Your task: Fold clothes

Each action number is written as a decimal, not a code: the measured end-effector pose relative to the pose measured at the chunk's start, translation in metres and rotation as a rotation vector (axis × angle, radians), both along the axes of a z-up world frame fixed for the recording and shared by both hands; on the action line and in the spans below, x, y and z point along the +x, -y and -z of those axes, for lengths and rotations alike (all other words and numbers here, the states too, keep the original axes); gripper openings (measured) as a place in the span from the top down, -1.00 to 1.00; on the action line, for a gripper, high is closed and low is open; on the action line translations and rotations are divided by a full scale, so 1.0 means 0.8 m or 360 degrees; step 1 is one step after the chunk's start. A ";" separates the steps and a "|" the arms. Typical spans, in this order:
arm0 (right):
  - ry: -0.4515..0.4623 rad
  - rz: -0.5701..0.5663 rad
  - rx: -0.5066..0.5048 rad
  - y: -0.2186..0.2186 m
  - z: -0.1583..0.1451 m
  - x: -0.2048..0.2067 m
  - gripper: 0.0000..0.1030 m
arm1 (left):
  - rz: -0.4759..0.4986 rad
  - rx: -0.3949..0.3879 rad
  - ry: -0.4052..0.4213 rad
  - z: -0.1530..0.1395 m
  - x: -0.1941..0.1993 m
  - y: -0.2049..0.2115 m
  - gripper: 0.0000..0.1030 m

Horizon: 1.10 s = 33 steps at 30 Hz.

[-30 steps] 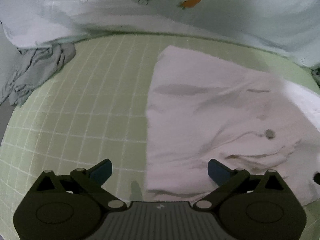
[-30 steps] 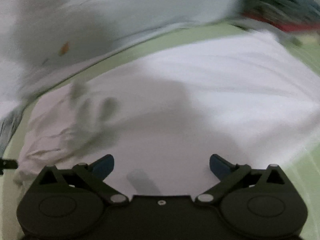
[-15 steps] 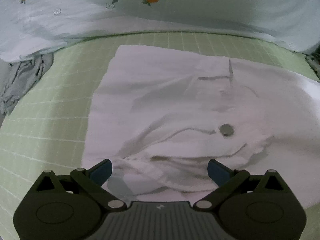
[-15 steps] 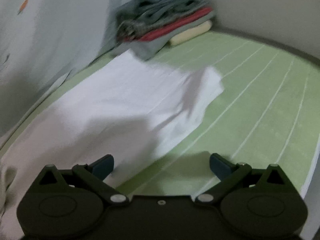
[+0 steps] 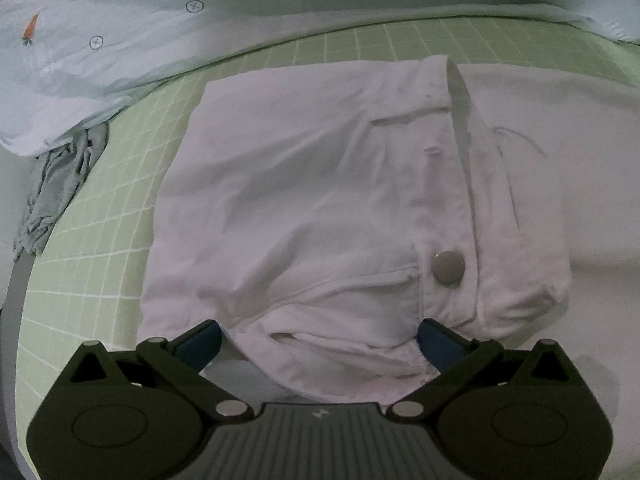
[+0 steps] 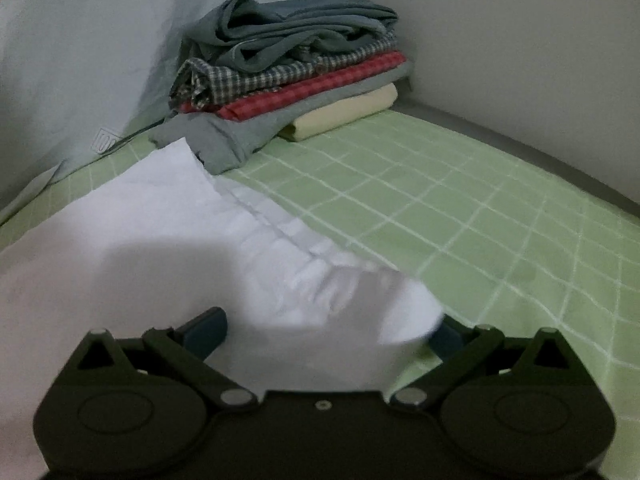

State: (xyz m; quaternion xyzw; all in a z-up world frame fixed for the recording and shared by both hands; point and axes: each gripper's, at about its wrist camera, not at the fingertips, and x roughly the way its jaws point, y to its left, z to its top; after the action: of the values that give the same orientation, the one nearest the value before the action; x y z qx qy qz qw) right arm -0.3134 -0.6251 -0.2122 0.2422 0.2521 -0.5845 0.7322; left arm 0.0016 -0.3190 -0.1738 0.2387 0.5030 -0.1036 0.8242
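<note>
Left wrist: left gripper (image 5: 318, 338) spread wide, holding nothing, over the waistband of one pair of white trousers (image 5: 304, 200) flat on the green grid mat (image 5: 100, 216). One metal button (image 5: 448, 267). One crumpled grey garment (image 5: 56, 184), partly under a carrot-print sheet (image 5: 100, 40).

Right wrist: right gripper (image 6: 324, 332) spread wide; white trouser leg (image 6: 160, 216) covers its right fingertip. One stack of five folded clothes (image 6: 288, 76); hem blurred.

Faint "HERE" — pale printed sheet (image 5: 80, 20)

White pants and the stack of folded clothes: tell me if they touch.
Cannot tell. In the right wrist view the white pants leg end reaches the stack of folded clothes, overlapping its grey bottom layer, but no contact or gap shows.
</note>
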 end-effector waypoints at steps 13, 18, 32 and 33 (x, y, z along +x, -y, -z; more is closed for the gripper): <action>0.0053 -0.0054 0.0070 0.009 -0.023 0.000 0.47 | -0.0021 -0.0050 0.0027 0.002 -0.004 -0.002 -1.00; 0.0228 -0.0088 0.0025 0.000 -0.051 -0.016 0.69 | -0.0035 -0.0035 -0.0030 0.000 0.003 0.002 -1.00; 0.0253 -0.1055 -0.0083 -0.175 -0.114 0.158 0.69 | 0.0065 -0.0165 -0.0123 -0.012 0.010 -0.021 -1.00; 0.0173 -0.1143 -0.0061 -0.192 -0.105 0.170 0.68 | 0.0076 -0.0200 -0.0136 -0.017 0.010 -0.026 -1.00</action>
State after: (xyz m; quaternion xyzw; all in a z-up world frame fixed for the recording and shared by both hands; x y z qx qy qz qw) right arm -0.1770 -0.4714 -0.1284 0.1552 0.2707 -0.2811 0.9075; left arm 0.0097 -0.2982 -0.1604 0.1937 0.5242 -0.1648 0.8127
